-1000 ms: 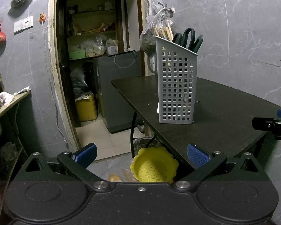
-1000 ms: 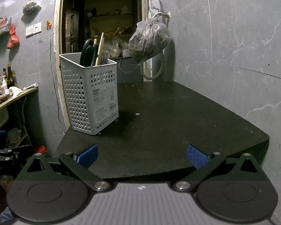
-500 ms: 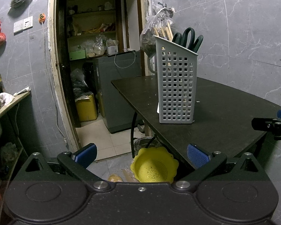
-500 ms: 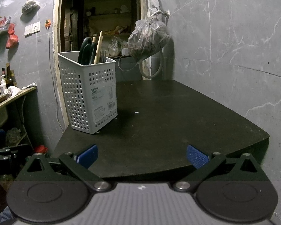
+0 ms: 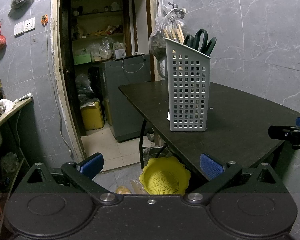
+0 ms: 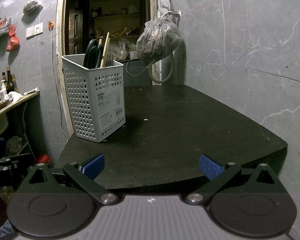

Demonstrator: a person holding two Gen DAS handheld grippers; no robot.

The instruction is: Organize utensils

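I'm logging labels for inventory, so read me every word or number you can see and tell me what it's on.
"Tablew Case": sticker on the grey utensil caddy, right wrist view.
Smaller print and barcode below it on the sticker: too small to read.
"ot.AI": cut-off marking on the left tool, at the frame's left edge.
Bottle labels on the side shelf: blurred.

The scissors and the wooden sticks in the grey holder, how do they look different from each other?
The scissors show dark green looped plastic handles, while the wooden sticks are pale, thin and straight. In the right wrist view one stick rises higher above the rim than the scissors do. Both stand handle-up inside the grey holder on the black table.
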